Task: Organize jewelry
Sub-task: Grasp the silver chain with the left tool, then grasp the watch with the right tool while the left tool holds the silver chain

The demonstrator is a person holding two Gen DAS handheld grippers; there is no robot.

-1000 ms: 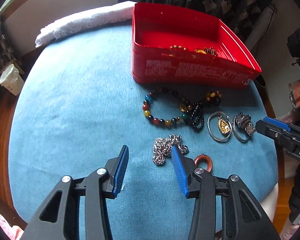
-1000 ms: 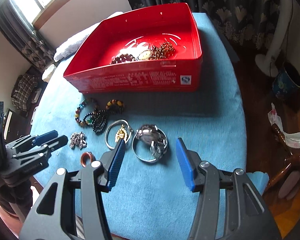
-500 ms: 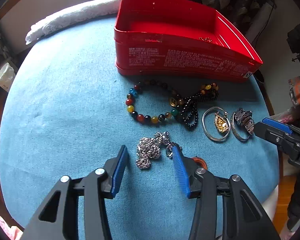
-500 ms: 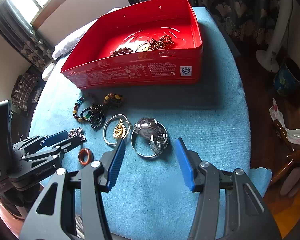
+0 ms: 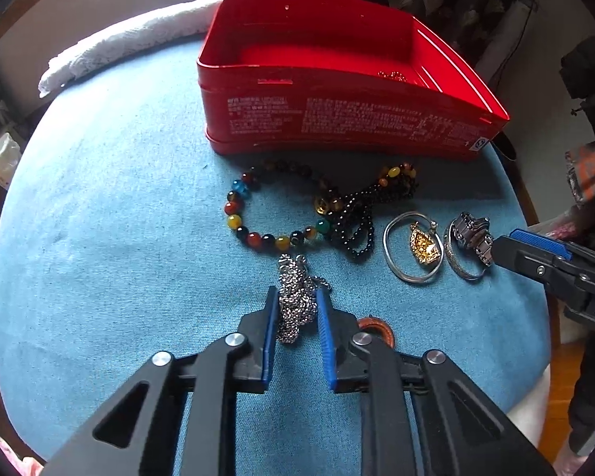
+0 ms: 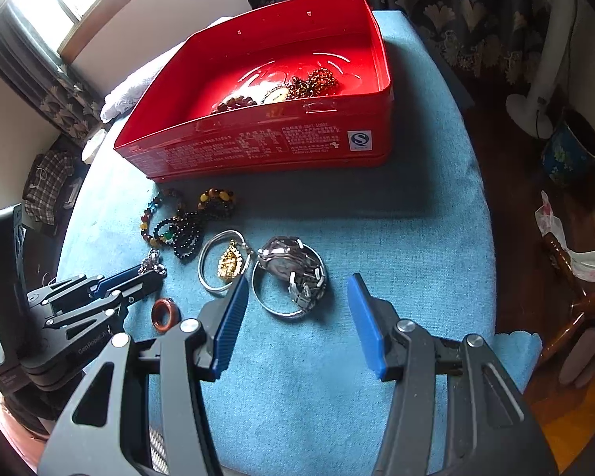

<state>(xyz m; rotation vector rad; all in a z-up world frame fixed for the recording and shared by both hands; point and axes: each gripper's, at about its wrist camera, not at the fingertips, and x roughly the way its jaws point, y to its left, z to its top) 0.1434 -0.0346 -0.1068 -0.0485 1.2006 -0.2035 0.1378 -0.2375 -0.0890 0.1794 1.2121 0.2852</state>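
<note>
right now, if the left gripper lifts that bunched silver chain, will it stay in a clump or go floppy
Probably floppy: the silver chain is loose links heaped on the blue cloth, so ends would likely dangle. The left gripper brackets only its middle, so part might slip out. It looks light.

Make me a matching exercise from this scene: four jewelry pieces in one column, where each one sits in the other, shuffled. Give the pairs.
Things:
1. silver chain
2. gold pendant
3. watch
4. orange ring

Places:
A. on a silver bangle in front of the open right gripper
B. inside a silver hoop
C. between the fingers of the left gripper
D. on the cloth beside the left gripper

Pairs: 1-C, 2-B, 3-A, 4-D
</note>
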